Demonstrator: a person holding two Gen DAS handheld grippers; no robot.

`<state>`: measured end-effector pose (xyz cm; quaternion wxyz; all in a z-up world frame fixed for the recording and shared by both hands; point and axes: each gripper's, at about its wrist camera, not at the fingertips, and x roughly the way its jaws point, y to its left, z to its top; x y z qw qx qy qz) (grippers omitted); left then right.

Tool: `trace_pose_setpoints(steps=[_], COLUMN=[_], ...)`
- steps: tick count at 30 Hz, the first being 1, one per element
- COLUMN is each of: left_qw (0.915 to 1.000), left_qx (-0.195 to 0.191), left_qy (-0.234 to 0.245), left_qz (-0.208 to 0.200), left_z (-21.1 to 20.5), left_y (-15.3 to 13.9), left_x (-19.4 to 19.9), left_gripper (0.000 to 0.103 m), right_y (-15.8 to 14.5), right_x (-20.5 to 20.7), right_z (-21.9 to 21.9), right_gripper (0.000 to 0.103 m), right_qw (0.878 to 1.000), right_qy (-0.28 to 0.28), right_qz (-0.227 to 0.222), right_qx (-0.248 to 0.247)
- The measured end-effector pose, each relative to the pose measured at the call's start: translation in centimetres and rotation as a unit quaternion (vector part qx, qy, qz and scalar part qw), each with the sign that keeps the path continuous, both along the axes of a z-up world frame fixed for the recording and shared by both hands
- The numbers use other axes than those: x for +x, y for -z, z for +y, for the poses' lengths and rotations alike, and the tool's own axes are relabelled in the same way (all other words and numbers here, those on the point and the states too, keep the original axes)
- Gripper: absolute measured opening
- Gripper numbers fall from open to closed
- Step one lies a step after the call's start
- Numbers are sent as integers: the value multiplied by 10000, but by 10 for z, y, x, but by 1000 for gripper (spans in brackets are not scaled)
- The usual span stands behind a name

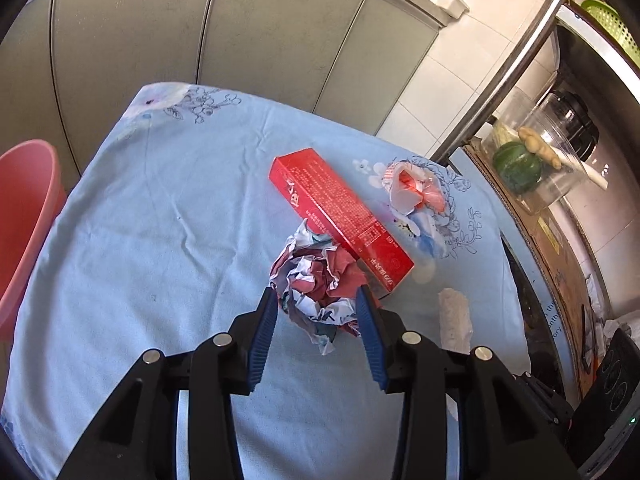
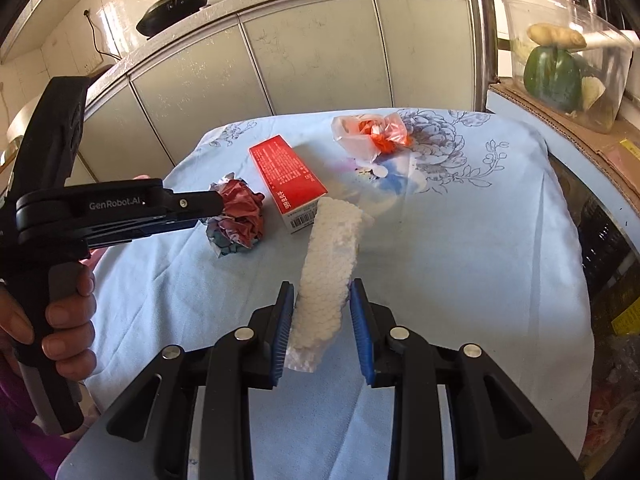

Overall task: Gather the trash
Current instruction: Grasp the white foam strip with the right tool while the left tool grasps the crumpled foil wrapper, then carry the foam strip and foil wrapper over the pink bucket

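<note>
While upright, white foam strip (image 2: 330, 276) leans toward red box (image 2: 286, 178).

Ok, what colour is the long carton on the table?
Red with small white print, the carton; one end is white with a barcode. The left wrist view shows it best.

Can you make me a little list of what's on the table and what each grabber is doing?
table cover: light blue flowered cloth
trash on it: crumpled paper ball, red box, white foam sheet, plastic bag
left gripper: open, fingers either side of the paper ball, not yet squeezing
right gripper: holding the near end of the foam sheet, far end sticking up
beside the table: pink bin
</note>
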<state>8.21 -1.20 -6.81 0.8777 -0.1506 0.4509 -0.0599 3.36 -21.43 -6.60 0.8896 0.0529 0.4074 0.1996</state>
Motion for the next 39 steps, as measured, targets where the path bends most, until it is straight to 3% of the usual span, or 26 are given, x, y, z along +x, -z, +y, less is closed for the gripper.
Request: trace_pose_setpoints(steps=[7, 8, 25, 39], left_qw=[9993, 9992, 9954, 9850], left_qx=[268, 288, 356, 533], left_qy=[139, 141, 58, -983], left_qz=[-212, -223, -886, -1314], left_z=[-10, -9, 24, 116], left_y=[-4, -5, -35, -54], left_x=[-6, -7, -43, -90], left_gripper=[23, 12, 9, 9], right_y=[2, 2, 0, -35], right_x=[1, 1, 2, 0], right_z=[-5, -5, 3, 111], right_gripper=[29, 29, 29, 29], right_qw=[9998, 9998, 9998, 9926], right_qy=[38, 42, 105, -1139], right_qz=[84, 77, 71, -233], right_qx=[164, 163, -164, -338])
